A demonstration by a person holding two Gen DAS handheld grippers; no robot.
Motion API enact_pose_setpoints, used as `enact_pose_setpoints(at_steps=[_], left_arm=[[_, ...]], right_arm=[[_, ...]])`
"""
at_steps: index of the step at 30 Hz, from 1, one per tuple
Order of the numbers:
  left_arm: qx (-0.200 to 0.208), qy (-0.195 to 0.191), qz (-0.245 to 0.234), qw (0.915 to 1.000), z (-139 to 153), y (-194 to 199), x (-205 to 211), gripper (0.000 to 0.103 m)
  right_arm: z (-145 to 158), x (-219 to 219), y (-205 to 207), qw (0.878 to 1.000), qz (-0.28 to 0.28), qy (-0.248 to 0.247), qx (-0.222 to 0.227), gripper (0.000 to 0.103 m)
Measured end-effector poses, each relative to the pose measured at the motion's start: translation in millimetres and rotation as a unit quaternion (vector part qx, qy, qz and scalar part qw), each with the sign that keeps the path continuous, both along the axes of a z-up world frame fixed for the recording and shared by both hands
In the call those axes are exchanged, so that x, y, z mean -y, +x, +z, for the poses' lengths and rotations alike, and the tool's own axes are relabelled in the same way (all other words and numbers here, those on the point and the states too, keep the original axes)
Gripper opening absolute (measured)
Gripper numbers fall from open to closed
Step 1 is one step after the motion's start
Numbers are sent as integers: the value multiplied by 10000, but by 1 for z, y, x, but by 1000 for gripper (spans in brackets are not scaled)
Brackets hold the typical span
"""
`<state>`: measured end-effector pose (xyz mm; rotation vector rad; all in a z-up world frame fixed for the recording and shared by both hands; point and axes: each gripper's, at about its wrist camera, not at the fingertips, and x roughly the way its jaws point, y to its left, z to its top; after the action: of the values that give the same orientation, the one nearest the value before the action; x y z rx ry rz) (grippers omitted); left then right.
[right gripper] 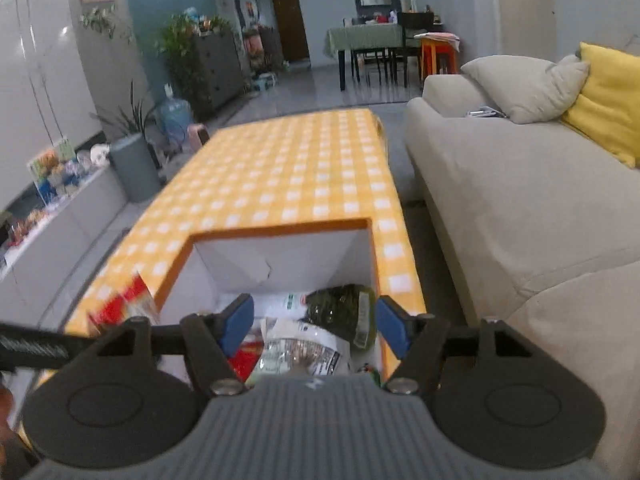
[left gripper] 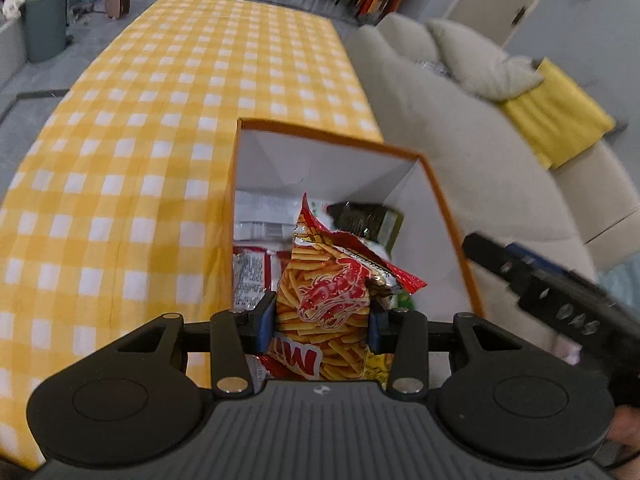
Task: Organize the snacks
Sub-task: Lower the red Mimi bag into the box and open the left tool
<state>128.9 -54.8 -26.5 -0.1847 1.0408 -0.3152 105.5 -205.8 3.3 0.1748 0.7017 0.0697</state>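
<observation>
Left gripper, clamped on the shrimp-stick bag, holds it over the orange box at the table's near right corner, while right gripper gapes empty above; lowering and release presumably follow.

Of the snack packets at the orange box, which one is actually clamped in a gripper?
The shrimp-stick packet, orange-red with a red shrimp drawing, pinched by the left gripper over the orange box. The dark green packet and others lie loose inside.
</observation>
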Motion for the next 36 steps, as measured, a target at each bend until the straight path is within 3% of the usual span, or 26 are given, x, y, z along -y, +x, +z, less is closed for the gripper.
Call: enact_pose_setpoints(at_steps=[5, 10, 14, 22, 26, 33, 36], left_arm=[[-137, 440, 70, 9989, -9, 11, 28, 48], [-334, 848, 458, 9948, -24, 45, 48, 48], [-382, 1124, 639, 9909, -30, 71, 61, 49], [-604, 1035, 993, 9878, -47, 101, 56, 50], [-709, 834, 968, 9893, -52, 107, 53, 51], [-601, 596, 630, 9944, -48, 104, 59, 85], [-399, 813, 681, 9936, -41, 96, 62, 93]], right_arm=[[-3, 19, 0, 9989, -85, 464, -22, 69], [-8, 36, 1, 9948, -244, 987, 46, 73], [-19, 42, 9, 9949, -238, 984, 10, 73], [-34, 64, 31, 9902, -96, 1386, 111, 73], [-39, 58, 40, 9958, -240, 881, -24, 73], [-51, 56, 48, 9968, -362, 666, -260, 73], [-51, 61, 48, 9968, -513, 559, -262, 73]])
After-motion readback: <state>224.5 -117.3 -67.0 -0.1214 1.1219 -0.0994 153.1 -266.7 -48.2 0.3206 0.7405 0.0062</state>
